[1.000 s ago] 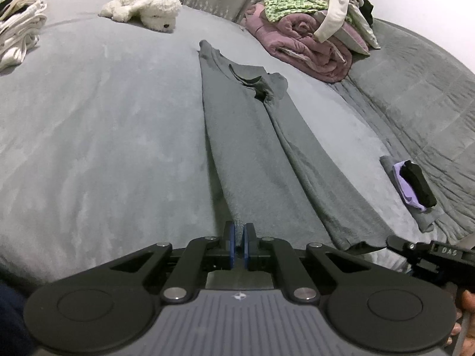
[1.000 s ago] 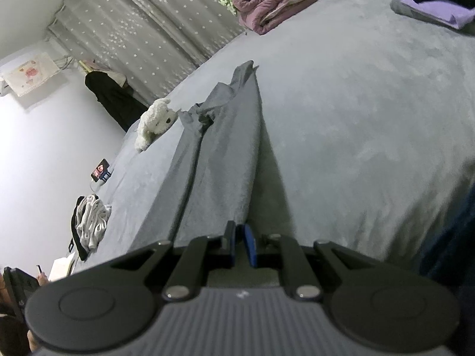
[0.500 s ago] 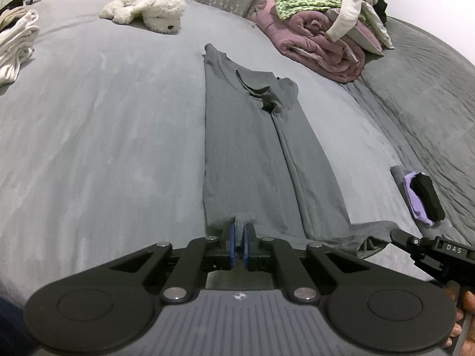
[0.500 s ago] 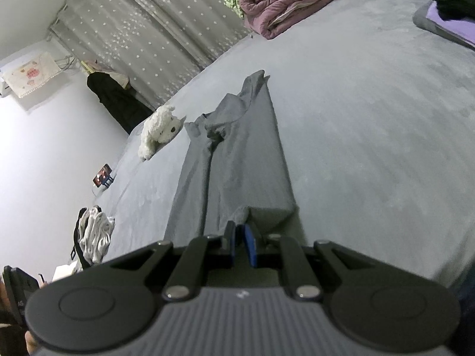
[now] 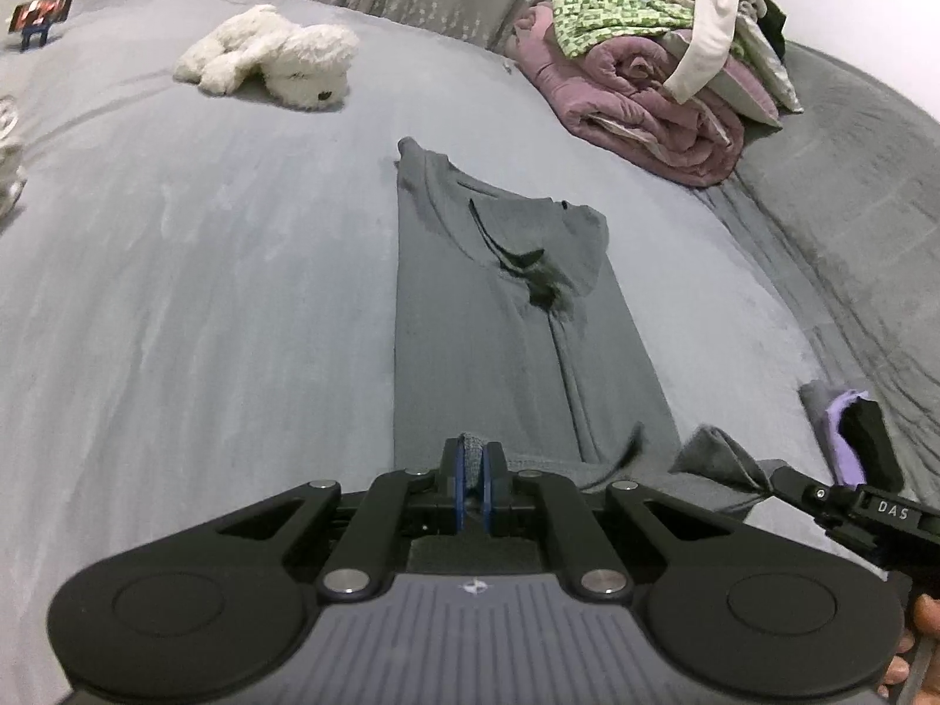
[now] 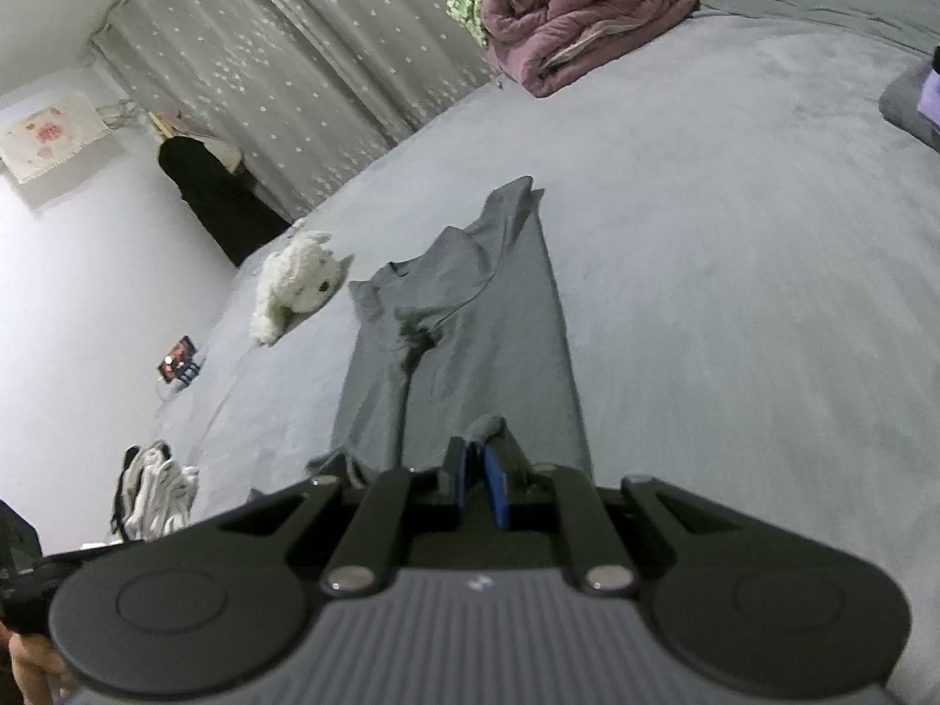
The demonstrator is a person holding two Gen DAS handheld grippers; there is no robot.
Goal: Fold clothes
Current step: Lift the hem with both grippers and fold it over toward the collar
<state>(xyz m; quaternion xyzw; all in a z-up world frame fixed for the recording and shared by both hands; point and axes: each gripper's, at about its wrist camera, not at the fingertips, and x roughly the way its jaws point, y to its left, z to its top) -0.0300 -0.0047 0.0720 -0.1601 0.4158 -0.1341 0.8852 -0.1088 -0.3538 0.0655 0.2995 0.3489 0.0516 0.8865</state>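
Bed [image 5: 176, 305]: grey cover fills both views and carries everything; it runs away from the person toward a dotted curtain [image 6: 282, 76] at the far side.
Quilt pile [image 5: 652, 117]: a rolled mauve quilt with loose clothes heaped on top, far right on the bed, well apart from the work.
Grey garment [image 5: 487, 317]: the task's thing, already narrowed to a long strip with sleeves folded in. It lies flat on the middle of the bed, neckline end far, hem end near.
Long axis: runs straight away from both hands, from the lifted hem toward the collar [image 5: 505, 235]. I judge the next fold has to travel along this line, hem toward collar.
Plush dog [image 5: 276, 59]: white, beyond and to the left of the collar end, clear of the strip.
Small folded stack [image 5: 852, 429]: grey, lilac and black pieces at the right edge, near the right hand but not touching the garment.
Left hand-held gripper [image 5: 470, 473]: pressed together, pinching the hem's left corner; a tuft of grey cloth shows between the blue pads.
Right hand-held gripper [image 6: 477, 484]: likewise clamped on the hem's right corner, cloth bunched just ahead of its pads.
Which is nearer: neither; the two sit side by side across the hem, each on its own corner, so the hem should go over level.
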